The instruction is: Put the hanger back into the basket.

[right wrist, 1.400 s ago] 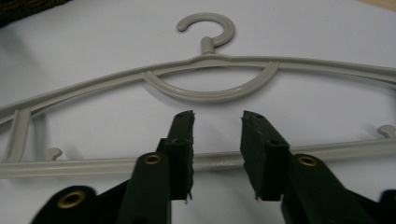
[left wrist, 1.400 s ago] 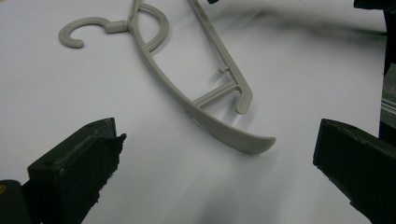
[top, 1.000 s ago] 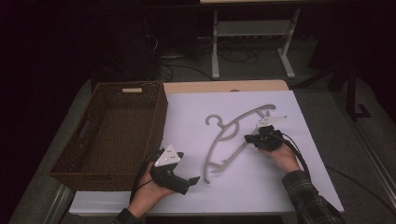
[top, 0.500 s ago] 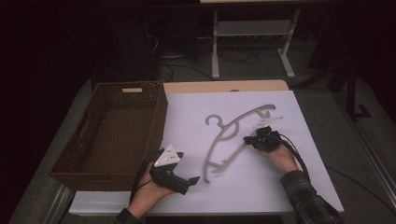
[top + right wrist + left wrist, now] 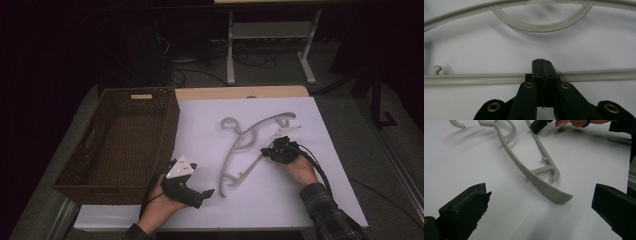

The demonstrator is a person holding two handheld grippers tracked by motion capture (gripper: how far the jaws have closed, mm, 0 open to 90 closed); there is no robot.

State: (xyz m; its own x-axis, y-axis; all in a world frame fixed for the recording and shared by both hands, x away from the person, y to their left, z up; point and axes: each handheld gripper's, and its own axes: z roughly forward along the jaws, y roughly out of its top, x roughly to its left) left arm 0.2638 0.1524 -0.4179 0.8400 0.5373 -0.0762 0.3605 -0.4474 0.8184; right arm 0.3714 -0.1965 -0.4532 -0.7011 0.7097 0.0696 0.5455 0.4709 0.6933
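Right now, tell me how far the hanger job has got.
Done: the right claw is shut on the hanger at its straight bar. In hand: the left claw waits open by the hanger's near end. Left: the hanger lies flat on the table; the basket looks empty.

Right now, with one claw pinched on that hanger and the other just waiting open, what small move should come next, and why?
Probably a gentle lift by the right claw: it is shut on the lower bar of the hanger, which lies flat on the white table. The left claw stands open near the hanger's end, and the basket waits at left.
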